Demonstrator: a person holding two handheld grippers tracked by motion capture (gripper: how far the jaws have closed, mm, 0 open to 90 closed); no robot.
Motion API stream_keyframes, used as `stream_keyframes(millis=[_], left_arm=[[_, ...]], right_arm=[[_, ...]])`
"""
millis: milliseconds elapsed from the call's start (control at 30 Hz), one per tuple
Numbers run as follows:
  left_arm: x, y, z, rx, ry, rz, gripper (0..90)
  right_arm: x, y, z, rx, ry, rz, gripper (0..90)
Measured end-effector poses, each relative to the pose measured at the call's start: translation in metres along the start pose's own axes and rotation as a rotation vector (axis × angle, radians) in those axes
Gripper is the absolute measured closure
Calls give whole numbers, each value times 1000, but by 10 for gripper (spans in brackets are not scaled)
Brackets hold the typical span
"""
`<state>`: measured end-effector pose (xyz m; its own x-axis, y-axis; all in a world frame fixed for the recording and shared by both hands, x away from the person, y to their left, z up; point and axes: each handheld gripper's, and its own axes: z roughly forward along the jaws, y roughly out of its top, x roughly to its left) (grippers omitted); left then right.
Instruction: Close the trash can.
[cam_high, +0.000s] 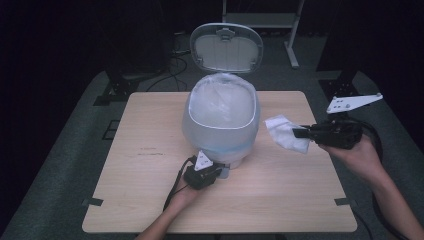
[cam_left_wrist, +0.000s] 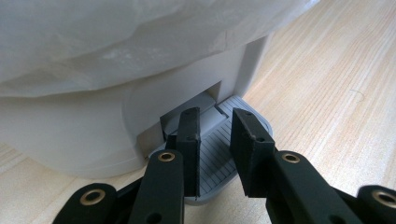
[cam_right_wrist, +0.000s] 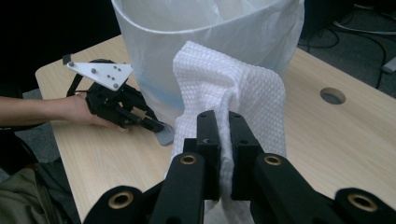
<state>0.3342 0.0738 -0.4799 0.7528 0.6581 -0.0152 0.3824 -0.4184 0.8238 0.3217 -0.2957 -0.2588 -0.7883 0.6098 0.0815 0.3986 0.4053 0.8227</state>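
Here, from the high view, I see the white pedal bin (cam_high: 220, 125) standing mid-table with its lid (cam_high: 226, 47) swung up and back, its liner bag (cam_high: 222, 102) folded over the rim. My right gripper (cam_high: 300, 132) hangs just right of the bin, above the table (cam_high: 140, 200), with the white paper towel (cam_high: 286, 132) sticking out leftward toward the bin, its long axis roughly level across the table.

The right gripper view tells me what the high one cannot: the jaws are pinched narrow on a fold of the paper towel (cam_right_wrist: 233, 98), which rises above them and also trails below, so from here its length runs up and down along the jaws. It also shows my left gripper (cam_right_wrist: 156, 126) low at the bin's foot.

The left gripper view alone shows the grey ribbed pedal (cam_left_wrist: 217, 154) jutting from the bin's base (cam_left_wrist: 70, 135); my left gripper (cam_left_wrist: 215, 119) has its jaws narrowly apart, lying over the pedal with nothing between them. Whether they touch it I cannot tell.
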Motion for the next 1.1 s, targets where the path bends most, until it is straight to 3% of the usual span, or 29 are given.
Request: stream_keyframes(millis=[500,800,1100], left_arm=[[0,0,0,1,1,4,731],[0,0,0,-1,3,6,731],[0,0,0,-1,3,5,731]], right_arm=[[-1,24,-18,-26,-15,-11,850],[4,49,-30,-64,-22,-38,850],[6,68,-28,-71,-13,-49,850]])
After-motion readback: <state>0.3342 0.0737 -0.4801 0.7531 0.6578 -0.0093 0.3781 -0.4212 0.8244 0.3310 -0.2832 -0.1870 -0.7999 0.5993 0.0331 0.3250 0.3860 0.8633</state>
